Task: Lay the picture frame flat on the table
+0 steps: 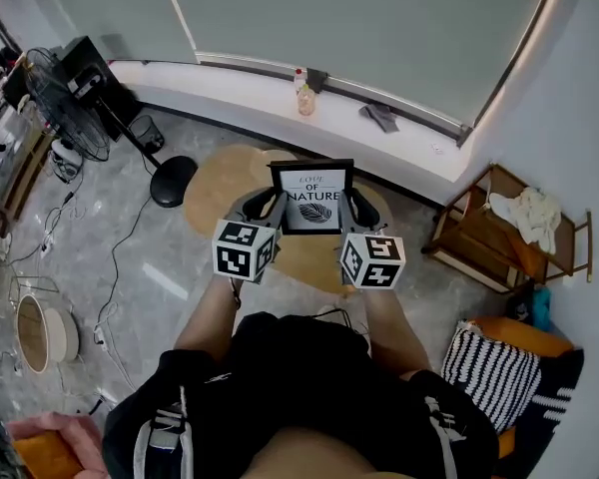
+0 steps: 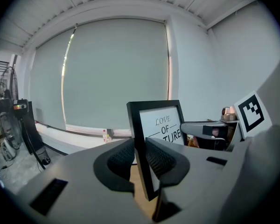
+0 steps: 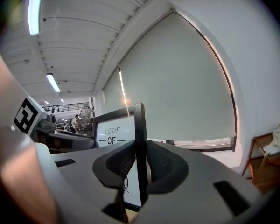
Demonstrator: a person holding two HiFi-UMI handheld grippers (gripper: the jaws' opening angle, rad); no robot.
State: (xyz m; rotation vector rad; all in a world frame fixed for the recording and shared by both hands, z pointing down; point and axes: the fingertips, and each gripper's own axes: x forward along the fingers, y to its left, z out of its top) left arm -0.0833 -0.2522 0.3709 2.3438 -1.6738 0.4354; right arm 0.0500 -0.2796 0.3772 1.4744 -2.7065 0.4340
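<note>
Over the table (image 1: 215,183): picture frame (image 1: 311,198) gripped upright on both sides

At the middle of the head view, the picture frame stands above the round wooden table. It is black-edged, with a white print reading "LOVE OF NATURE" over a leaf drawing. Its long axis runs vertical, with the top edge toward 12 o'clock. The printed face turns toward the person at 6 o'clock. Whether its bottom edge touches the tabletop cannot be told.

The left gripper (image 2: 140,158) pinches the frame's side at 9 o'clock, its ribbed pads pressed on the front and back of the black moulding. In the left gripper view only "LOVE OF" and "TURE" show. The right gripper (image 3: 141,164) clamps the opposite side at 3 o'clock in the same way, with "LOVE OF" readable beside its jaws.

A bottle (image 1: 305,100) stands on the window sill (image 1: 230,88) at 12 o'clock, and a fan (image 1: 65,103) stands at 10 o'clock.
</note>
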